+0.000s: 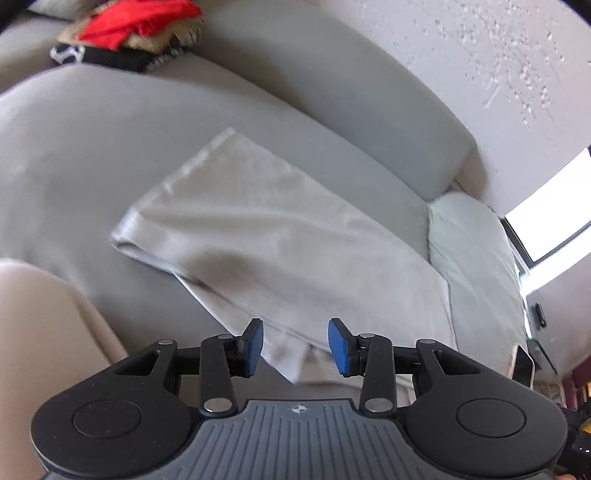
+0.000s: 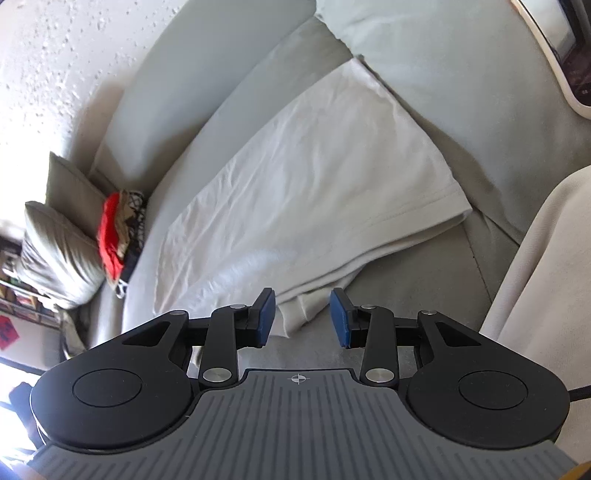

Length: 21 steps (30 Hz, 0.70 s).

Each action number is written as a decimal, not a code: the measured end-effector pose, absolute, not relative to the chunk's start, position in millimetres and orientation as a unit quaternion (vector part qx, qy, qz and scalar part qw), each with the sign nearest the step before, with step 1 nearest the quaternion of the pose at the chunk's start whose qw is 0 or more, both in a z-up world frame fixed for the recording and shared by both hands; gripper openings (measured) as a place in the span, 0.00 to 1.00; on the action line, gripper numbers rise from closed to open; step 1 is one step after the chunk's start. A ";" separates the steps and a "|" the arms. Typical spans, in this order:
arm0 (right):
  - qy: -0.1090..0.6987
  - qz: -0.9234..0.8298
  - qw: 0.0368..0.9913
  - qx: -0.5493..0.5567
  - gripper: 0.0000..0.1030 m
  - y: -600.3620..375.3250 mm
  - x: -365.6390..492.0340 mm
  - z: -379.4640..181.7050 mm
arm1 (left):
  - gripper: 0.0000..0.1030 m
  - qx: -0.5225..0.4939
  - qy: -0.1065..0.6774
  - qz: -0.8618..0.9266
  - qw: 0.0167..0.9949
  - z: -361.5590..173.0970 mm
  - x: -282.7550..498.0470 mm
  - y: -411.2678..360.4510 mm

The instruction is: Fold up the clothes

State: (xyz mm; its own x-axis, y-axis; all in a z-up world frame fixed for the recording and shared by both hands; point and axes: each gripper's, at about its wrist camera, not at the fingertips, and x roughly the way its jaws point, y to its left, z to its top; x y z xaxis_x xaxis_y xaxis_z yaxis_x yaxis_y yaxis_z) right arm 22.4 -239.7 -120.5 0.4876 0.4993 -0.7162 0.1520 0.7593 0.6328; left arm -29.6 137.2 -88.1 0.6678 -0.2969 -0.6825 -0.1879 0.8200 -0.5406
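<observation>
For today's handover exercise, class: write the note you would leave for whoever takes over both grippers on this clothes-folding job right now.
Left gripper: open, holding nothing, at the near edge of the white cotton garment.
Right gripper: open, empty, by the garment's near corner.
The garment lies partly folded on the grey sofa seat cushion. A pile of red, tan and black clothes sits at the far end.
Left: finish folding the white garment.

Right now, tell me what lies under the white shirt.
The white shirt lies on the grey sofa seat cushion. Anything between its folded layers or beneath it is hidden.
</observation>
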 end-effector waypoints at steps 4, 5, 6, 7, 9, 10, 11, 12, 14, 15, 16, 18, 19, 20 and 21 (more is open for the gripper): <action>0.490 0.117 0.797 0.332 0.39 -237.0 18.1 -123.4 | 0.37 -0.278 0.420 -0.036 0.863 -91.6 -29.5 120.0; 0.488 0.119 0.797 0.334 0.39 -237.1 17.4 -124.0 | 0.37 -0.271 0.422 -0.034 0.864 -92.2 -29.7 116.1; 0.487 0.119 0.797 0.337 0.39 -238.1 17.3 -124.7 | 0.37 -0.268 0.423 -0.032 0.865 -92.7 -29.1 115.3; 0.486 0.120 0.797 0.340 0.39 -239.3 17.4 -125.4 | 0.37 -0.268 0.424 -0.029 0.865 -93.2 -28.2 116.1; 0.483 0.121 0.796 0.345 0.39 -241.8 17.6 -126.8 | 0.38 -0.268 0.424 -0.024 0.865 -94.2 -26.3 117.5; 0.482 0.121 0.795 0.349 0.39 -242.7 17.6 -127.2 | 0.38 -0.268 0.425 -0.021 0.865 -94.4 -25.6 117.8; 0.481 0.121 0.794 0.352 0.39 -243.6 17.6 -127.5 | 0.39 -0.268 0.425 -0.019 0.864 -94.4 -25.0 117.9; 0.480 0.121 0.793 0.356 0.39 -244.5 17.8 -128.2 | 0.39 -0.267 0.425 -0.017 0.865 -94.5 -24.8 117.8; 0.479 0.125 0.790 0.363 0.39 -245.7 19.0 -130.1 | 0.40 -0.262 0.427 -0.012 0.865 -94.0 -25.8 117.8; 0.479 0.126 0.788 0.365 0.39 -246.2 19.6 -131.2 | 0.40 -0.260 0.428 -0.009 0.865 -93.9 -26.1 118.0; 0.479 0.128 0.786 0.368 0.39 -246.7 20.3 -132.3 | 0.40 -0.259 0.430 -0.007 0.865 -94.1 -25.7 117.9; 0.478 0.130 0.783 0.375 0.39 -248.6 20.9 -134.5 | 0.41 -0.257 0.433 -0.002 0.864 -94.8 -24.7 117.8; 0.478 0.131 0.782 0.378 0.39 -249.5 21.1 -135.7 | 0.41 -0.255 0.434 0.000 0.864 -95.6 -24.1 117.8; 0.477 0.131 0.781 0.382 0.39 -250.7 21.5 -136.9 | 0.41 -0.254 0.436 0.001 0.864 -96.3 -23.4 117.7; 0.476 0.130 0.780 0.385 0.39 -251.8 21.8 -138.0 | 0.41 -0.252 0.437 0.003 0.863 -97.1 -22.8 117.6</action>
State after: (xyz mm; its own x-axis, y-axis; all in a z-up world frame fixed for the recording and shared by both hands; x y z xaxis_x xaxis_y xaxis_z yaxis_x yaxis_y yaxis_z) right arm 21.8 -251.8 -138.0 0.5121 0.5701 -0.6425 0.1631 0.6698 0.7244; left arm -22.8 117.6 -97.1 0.6178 -0.2155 -0.7562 -0.2259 0.8725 -0.4332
